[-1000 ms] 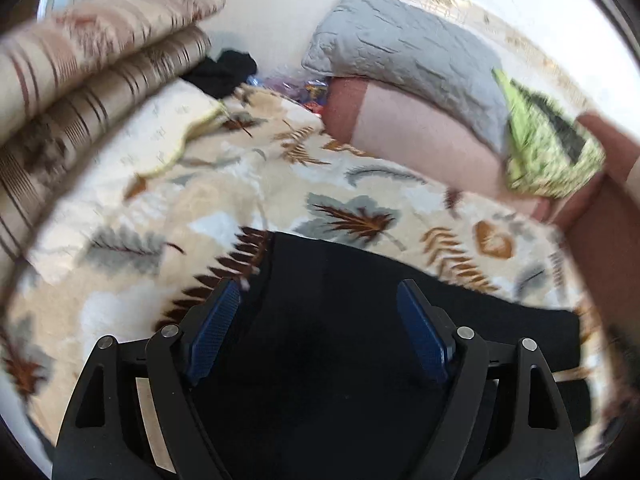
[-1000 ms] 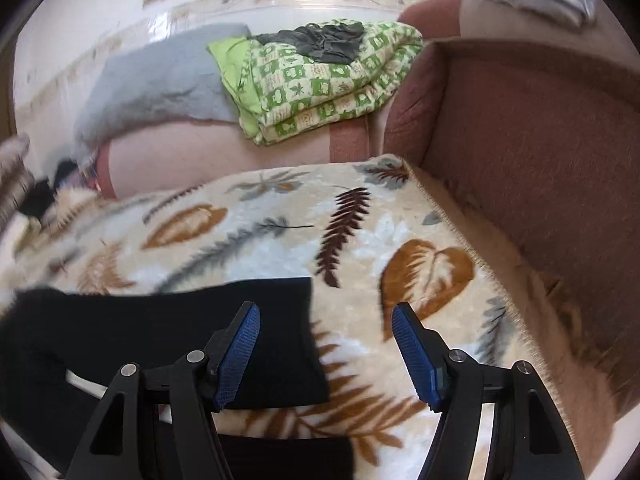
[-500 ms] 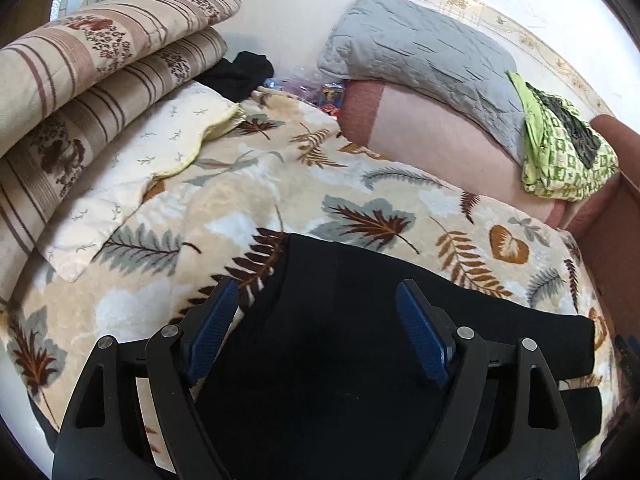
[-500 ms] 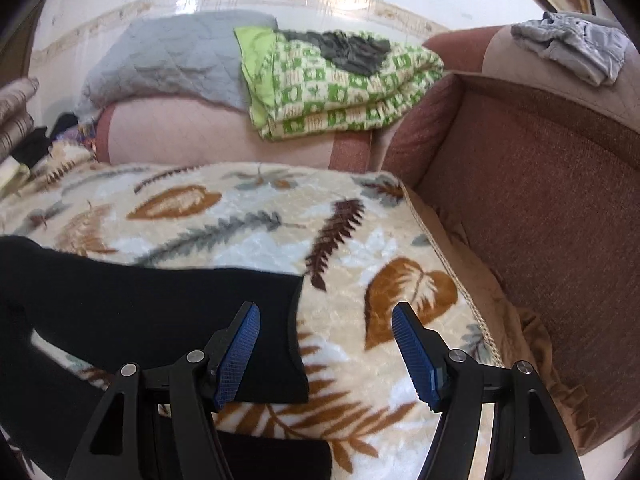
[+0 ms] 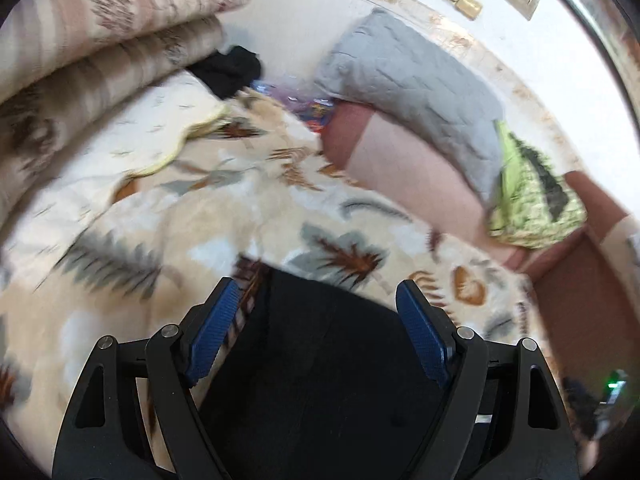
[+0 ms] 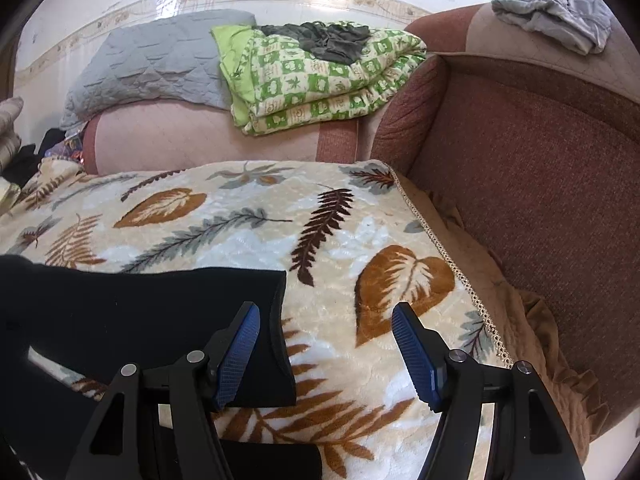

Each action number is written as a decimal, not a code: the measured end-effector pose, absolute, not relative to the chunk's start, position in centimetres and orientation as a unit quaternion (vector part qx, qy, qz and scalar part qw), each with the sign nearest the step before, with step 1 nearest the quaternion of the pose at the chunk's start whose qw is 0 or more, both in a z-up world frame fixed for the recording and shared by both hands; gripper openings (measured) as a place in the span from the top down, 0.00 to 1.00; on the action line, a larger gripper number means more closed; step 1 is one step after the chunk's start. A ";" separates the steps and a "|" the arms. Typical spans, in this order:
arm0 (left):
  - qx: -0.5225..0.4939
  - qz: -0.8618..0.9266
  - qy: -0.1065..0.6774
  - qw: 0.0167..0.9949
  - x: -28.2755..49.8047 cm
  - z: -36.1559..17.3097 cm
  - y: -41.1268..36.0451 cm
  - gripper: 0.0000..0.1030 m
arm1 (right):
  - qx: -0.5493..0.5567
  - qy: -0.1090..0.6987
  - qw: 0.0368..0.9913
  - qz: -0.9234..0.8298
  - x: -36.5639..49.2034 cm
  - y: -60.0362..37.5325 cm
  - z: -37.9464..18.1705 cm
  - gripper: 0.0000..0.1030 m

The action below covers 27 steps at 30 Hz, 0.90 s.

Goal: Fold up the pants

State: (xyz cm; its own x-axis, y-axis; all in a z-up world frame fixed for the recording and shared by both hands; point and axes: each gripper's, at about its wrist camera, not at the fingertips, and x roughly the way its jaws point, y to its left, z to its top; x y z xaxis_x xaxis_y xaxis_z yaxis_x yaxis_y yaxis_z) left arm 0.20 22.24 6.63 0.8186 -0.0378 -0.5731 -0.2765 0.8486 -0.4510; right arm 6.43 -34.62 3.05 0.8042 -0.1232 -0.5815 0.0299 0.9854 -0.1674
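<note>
- Pants [image 6: 140, 312]: black, spread flat on the leaf-print blanket [image 6: 248, 236] that covers the sofa seat. One leg runs out to the right and ends in a hem; a second dark leg end [image 6: 272, 460] lies nearer, with a strip of blanket between the two. The legs apart suggest the first fold is not yet made.
- Left tool [image 5: 316, 332]: jaws wide apart, holding nothing. It hangs above the wide upper part of the pants [image 5: 320, 360], probably the waist end, though this view is smeared and I cannot be sure.
- Right tool [image 6: 326, 352]: jaws spread, empty. Its left finger [image 6: 236, 356] sits over the hem of the farther leg; its right finger [image 6: 416, 356] is over bare blanket. Straddling the hem edge like this looks like a line-up for a pinch there.
- Placement, as judged: one tool at each end of the garment, so that both ends may be lifted together.
- Sofa back and arm [image 6: 520, 168]: brown-pink, closing off the right side of the blanket.
- Green checked quilt [image 6: 316, 76]: folded on the back rest, with a dark garment on top.
- Grey quilted pad [image 6: 160, 64]: beside the quilt, well clear of the work.
- Striped cushions [image 5: 100, 40]: stacked at the left end of the sofa.
</note>
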 end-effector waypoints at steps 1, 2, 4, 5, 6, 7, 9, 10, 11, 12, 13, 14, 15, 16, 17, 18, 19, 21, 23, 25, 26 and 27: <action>-0.279 0.053 0.311 0.907 1.3 6.5 23.5 0.21 | -0.068 0.310 0.947 -0.041 6.5 -34.8 3.2 0.35; -0.286 0.044 0.330 0.898 2.4 6.3 24.7 0.21 | -0.062 0.310 0.948 -0.041 6.5 -35.0 3.3 0.35; -0.291 0.034 0.366 0.883 4.7 5.9 26.7 0.21 | -0.048 0.312 0.948 -0.039 6.7 -35.3 3.4 0.35; -0.287 0.029 0.376 0.880 5.6 5.8 27.4 0.21 | -0.041 0.317 0.947 -0.041 6.9 -35.4 3.3 0.35; -0.279 0.017 0.387 0.879 6.6 5.8 27.9 0.21 | -0.034 0.322 0.945 -0.042 7.0 -35.6 3.3 0.35; -0.252 0.005 0.403 0.879 7.6 5.6 27.8 0.21 | -0.027 0.327 0.944 -0.041 7.2 -35.7 3.2 0.35; -0.155 0.007 0.444 0.883 9.7 5.1 26.6 0.21 | -0.014 0.336 0.941 -0.036 7.4 -35.9 3.0 0.35; -0.120 0.001 0.460 0.880 10.4 4.7 26.0 0.21 | -0.011 0.338 0.940 -0.035 7.5 -35.9 2.9 0.35; -0.083 -0.016 0.477 0.875 11.2 4.1 25.2 0.21 | -0.013 0.338 0.940 -0.034 7.5 -35.8 2.9 0.35; -0.051 -0.031 0.488 0.871 11.8 3.6 24.4 0.21 | -0.016 0.338 0.940 -0.033 7.5 -35.7 2.9 0.35; -0.016 -0.040 0.493 0.869 12.2 3.2 23.6 0.21 | -0.021 0.338 0.940 -0.033 7.5 -35.6 2.8 0.35; 0.012 -0.059 0.492 0.869 12.5 2.9 22.8 0.21 | -0.026 0.338 0.940 -0.032 7.6 -35.5 2.7 0.35; 0.035 -0.080 0.490 0.867 12.7 2.6 22.0 0.21 | -0.029 0.340 0.940 -0.031 7.6 -35.4 2.7 0.35; 0.050 -0.100 0.487 0.866 12.8 2.5 21.5 0.21 | -0.033 0.342 0.939 -0.030 7.7 -35.3 2.6 0.35; 0.059 -0.124 0.488 0.862 13.0 2.3 21.1 0.21 | -0.034 0.343 0.938 -0.029 7.8 -35.4 2.5 0.35; 0.062 -0.150 0.493 0.855 13.3 1.9 20.8 0.22 | -0.036 0.345 0.937 -0.030 7.9 -35.4 2.5 0.35; 0.069 -0.162 0.496 0.851 13.6 1.6 20.6 0.22 | -0.037 0.347 0.937 -0.030 8.0 -35.4 2.4 0.35; 0.073 -0.176 0.509 0.839 14.3 0.8 20.7 0.33 | -0.038 0.350 0.936 -0.030 8.1 -35.4 2.2 0.35; 0.057 -0.177 0.523 0.831 15.1 0.0 21.5 0.35 | -0.042 0.352 0.934 -0.029 8.3 -35.4 2.1 0.35; 0.044 -0.182 0.530 0.827 15.7 -0.8 22.3 0.35 | -0.047 0.354 0.933 -0.029 8.3 -35.4 2.0 0.35; 0.033 -0.188 0.535 0.823 16.0 -1.2 22.5 0.35 | -0.049 0.354 0.933 -0.029 8.3 -35.4 2.0 0.35; 0.027 -0.194 0.538 0.820 16.2 -1.6 22.6 0.35 | -0.050 0.354 0.933 -0.030 8.3 -35.5 1.9 0.35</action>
State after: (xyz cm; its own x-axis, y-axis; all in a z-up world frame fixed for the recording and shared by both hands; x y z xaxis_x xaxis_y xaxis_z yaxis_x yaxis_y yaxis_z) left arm 16.17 22.65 -1.58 0.3466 -0.2896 -0.8922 0.3468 0.9233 -0.1650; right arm 8.32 -35.47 1.91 0.7474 -0.0905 -0.6581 0.0203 0.9933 -0.1135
